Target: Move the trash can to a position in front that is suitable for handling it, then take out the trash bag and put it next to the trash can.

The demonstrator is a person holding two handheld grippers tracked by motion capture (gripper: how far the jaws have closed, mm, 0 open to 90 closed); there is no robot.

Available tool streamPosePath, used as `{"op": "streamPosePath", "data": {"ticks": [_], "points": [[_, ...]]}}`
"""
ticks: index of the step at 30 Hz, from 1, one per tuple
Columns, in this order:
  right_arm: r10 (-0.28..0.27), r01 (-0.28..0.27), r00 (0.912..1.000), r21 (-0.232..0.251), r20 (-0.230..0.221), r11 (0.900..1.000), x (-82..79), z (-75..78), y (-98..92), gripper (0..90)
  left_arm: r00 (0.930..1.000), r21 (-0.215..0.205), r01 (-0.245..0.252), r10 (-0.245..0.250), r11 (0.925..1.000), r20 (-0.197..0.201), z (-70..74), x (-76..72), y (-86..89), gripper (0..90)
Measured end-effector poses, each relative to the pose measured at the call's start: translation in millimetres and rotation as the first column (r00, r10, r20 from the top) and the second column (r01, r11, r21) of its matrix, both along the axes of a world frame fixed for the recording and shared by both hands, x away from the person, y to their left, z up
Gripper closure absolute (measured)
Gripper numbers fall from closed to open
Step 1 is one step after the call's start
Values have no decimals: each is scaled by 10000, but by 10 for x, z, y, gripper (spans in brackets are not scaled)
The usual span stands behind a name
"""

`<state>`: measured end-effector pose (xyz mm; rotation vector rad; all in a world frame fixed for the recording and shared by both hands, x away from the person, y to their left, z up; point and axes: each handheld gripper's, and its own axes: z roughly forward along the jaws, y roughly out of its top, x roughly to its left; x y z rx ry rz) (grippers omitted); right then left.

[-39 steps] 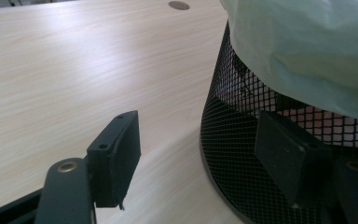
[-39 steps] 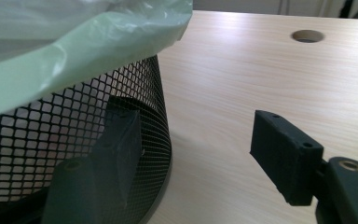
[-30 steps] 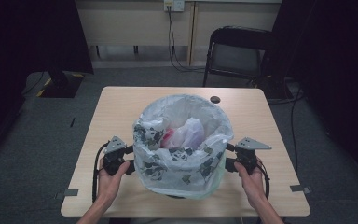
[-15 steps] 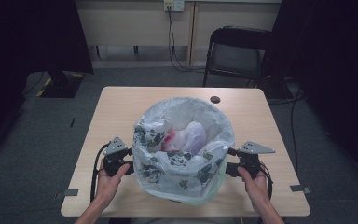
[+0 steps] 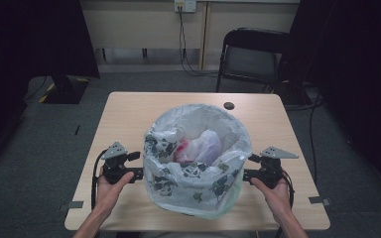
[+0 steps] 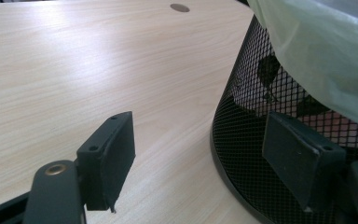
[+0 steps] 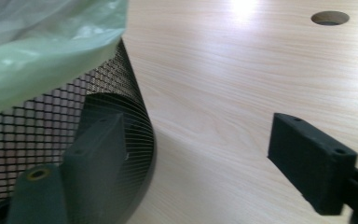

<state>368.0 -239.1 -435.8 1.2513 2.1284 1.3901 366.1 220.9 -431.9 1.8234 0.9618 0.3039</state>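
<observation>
A black mesh bin [image 6: 242,116] lined with a pale green bag [image 5: 198,183] printed with dark figures stands at the table's near middle. White and red rubbish [image 5: 198,146] lies inside. My left gripper [image 5: 136,166] sits at the bin's left side, open [image 6: 203,158], one jaw against the mesh and the other over bare wood. At the bin's right side my right gripper [image 5: 250,167] is open too [image 7: 205,158], with one jaw in front of the mesh bin [image 7: 51,126] under the bag's hem [image 7: 51,46]. Neither holds anything.
The light wood table [image 5: 129,114] has a round cable hole [image 5: 228,105] at the back. A black folding chair [image 5: 253,54] stands behind the table, and cables hang from a wall socket [image 5: 184,6]. Bare wood lies to either side of the bin.
Both grippers and the bag's lower hem have shifted a little toward the near edge of the table; most of that happened in the first half second.
</observation>
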Motion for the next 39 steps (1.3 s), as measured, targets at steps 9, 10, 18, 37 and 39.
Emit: {"op": "streamPosePath", "data": {"ticks": [9, 10, 18, 37, 39], "points": [[227, -212, 9991, 408, -362, 9989, 114, 182, -89, 447, 9988, -26, 103, -102, 9999, 483, 164, 26, 137, 250], [227, -212, 9991, 408, -362, 9989, 114, 182, -89, 447, 9988, -26, 103, -102, 9999, 483, 164, 26, 137, 248], [317, -302, 9994, 979, -132, 9947, 108, 407, -163, 509, 9937, -171, 351, -331, 9992, 1071, 459, -18, 287, 262], [356, -516, 9942, 1598, 1015, 9858, 66, 1238, -229, 346, 9685, -1733, 1133, -698, 9783, 2390, 1365, -100, 390, 293], [391, -596, 9921, 1734, 1190, 9831, 45, 1308, -229, 312, 9642, -1786, 1276, -798, 9756, 2530, 1422, -126, 347, 297]]}}
